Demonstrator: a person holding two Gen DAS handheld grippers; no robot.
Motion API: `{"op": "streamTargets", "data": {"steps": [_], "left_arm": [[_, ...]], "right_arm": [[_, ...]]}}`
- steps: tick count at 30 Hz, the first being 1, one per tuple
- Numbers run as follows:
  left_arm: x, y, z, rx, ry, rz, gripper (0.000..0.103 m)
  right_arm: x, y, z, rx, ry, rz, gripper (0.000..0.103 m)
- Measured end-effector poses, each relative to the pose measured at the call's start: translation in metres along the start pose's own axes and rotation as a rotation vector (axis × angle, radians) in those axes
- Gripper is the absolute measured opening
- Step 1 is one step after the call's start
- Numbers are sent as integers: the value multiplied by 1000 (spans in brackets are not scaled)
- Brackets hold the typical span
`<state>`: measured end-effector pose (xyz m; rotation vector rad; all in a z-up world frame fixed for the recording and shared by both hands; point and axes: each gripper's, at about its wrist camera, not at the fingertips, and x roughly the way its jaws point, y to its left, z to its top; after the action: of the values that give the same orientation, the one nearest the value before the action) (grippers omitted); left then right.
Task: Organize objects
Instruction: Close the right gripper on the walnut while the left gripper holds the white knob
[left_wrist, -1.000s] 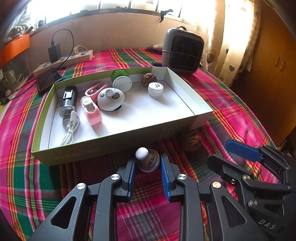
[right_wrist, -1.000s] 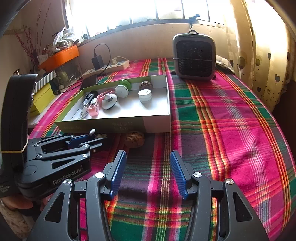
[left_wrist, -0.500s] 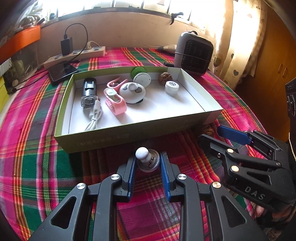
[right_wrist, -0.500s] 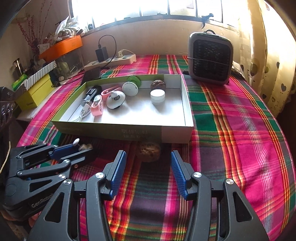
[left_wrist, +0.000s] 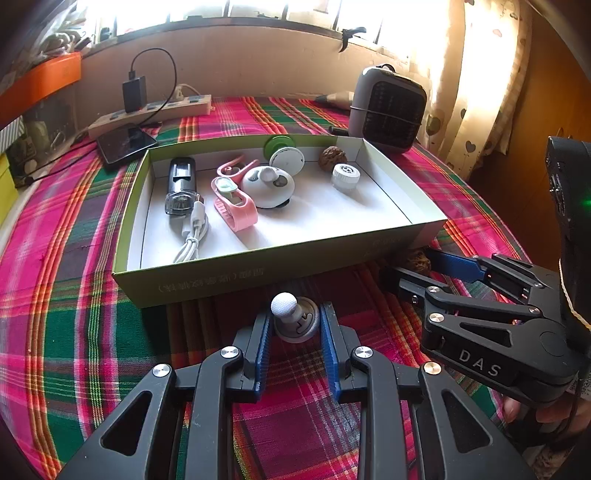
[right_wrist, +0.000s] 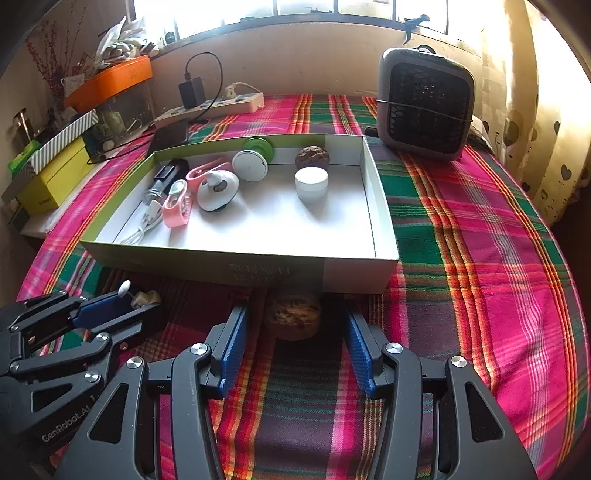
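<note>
My left gripper is shut on a small white knobbed cap, in front of the green box's near wall. It also shows in the right wrist view. My right gripper is open around a brown walnut lying on the cloth by the box's front wall; its fingers stand apart from the nut. In the left wrist view the walnut is mostly hidden behind the right gripper. The box holds a cable, a black device, pink clips, round white items and another walnut.
A grey fan heater stands behind the box at the right. A power strip with a charger and a phone lie behind the box at the left. Yellow and orange boxes sit at the far left.
My right gripper has moved forward, so the walnut now sits between its open fingers. My left gripper still holds the cap and has shifted a little.
</note>
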<state>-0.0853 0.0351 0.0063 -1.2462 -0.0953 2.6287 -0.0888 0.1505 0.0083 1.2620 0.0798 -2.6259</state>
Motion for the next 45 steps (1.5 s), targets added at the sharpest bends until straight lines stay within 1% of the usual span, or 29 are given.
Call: {"op": "streamTargets", "data": {"steps": [7,21,23,30,37,45], "left_arm": [[0,0,0,0,0,1,23],[0,-1,0,1,0,3,23],[0,-1,0,3,0,6,23],[0,0,0,3,1,11,23],[-1,0,0,1,1,13,23],[-3,0,-1,5,3,22,23]], "right_arm": [[3,5,2,-24,10,-47,51],[3,2,2,-19,10,-51,50],[3,2,2,-25,8,-50,45],[1,4,0,-36,3,-32,34],[-1,5,-1,-36,2,-24,33],[-6,7,-5,-33,-7,9,33]]}}
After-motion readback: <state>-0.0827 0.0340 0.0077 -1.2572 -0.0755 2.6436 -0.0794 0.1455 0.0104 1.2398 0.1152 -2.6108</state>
